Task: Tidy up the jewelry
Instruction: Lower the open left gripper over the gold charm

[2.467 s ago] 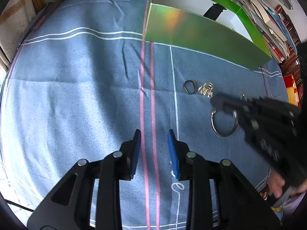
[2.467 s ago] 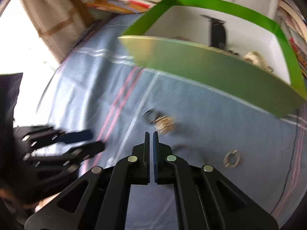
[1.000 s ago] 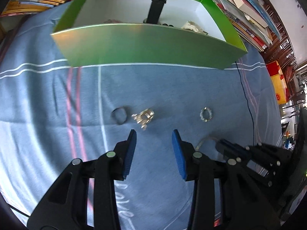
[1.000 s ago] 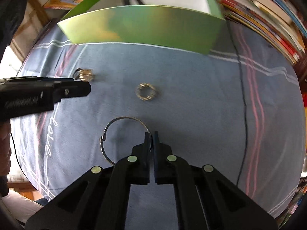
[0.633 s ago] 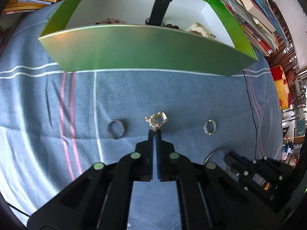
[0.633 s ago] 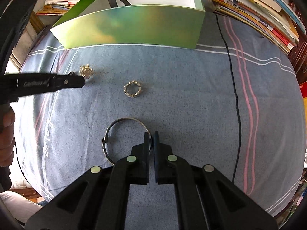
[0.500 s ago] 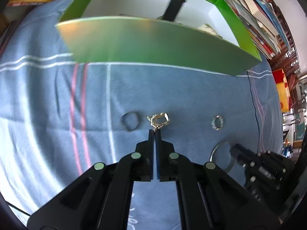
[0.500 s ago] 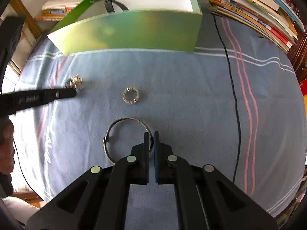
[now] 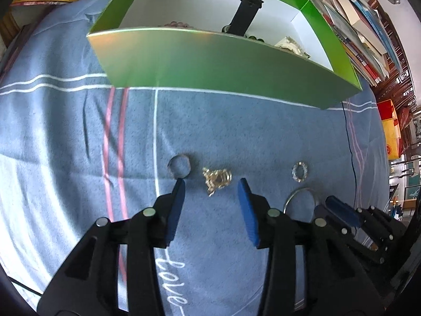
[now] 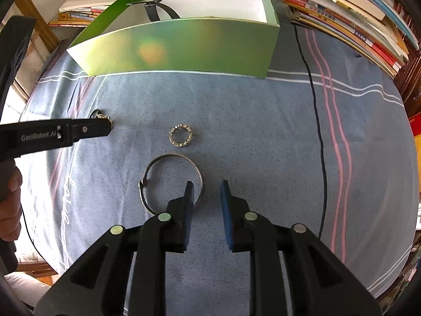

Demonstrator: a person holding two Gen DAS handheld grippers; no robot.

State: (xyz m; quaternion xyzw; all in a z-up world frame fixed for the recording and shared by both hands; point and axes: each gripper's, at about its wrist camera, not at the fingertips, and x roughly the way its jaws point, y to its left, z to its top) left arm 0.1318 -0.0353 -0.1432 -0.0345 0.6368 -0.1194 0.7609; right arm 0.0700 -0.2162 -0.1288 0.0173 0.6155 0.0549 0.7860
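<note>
In front of the green box (image 9: 215,60), we hold both grippers released, jaws just opened, left gripper (image 9: 211,192) straddling the gold ornament (image 9: 216,178), right gripper (image 10: 205,191) beside the bangle (image 10: 171,181), to grasp and box them.

Two wrist fisheyes, steeply downward, close over shared blue cloth (image 9: 263,137) and green box (image 10: 184,50).

Three rings (image 9: 179,167) in a row on the cloth (image 9: 236,121) — box (image 9: 210,63) behind, bangle (image 10: 171,181) in front.

Home study: stacked books (image 10: 350,18), tablecloth (image 10: 263,121)
</note>
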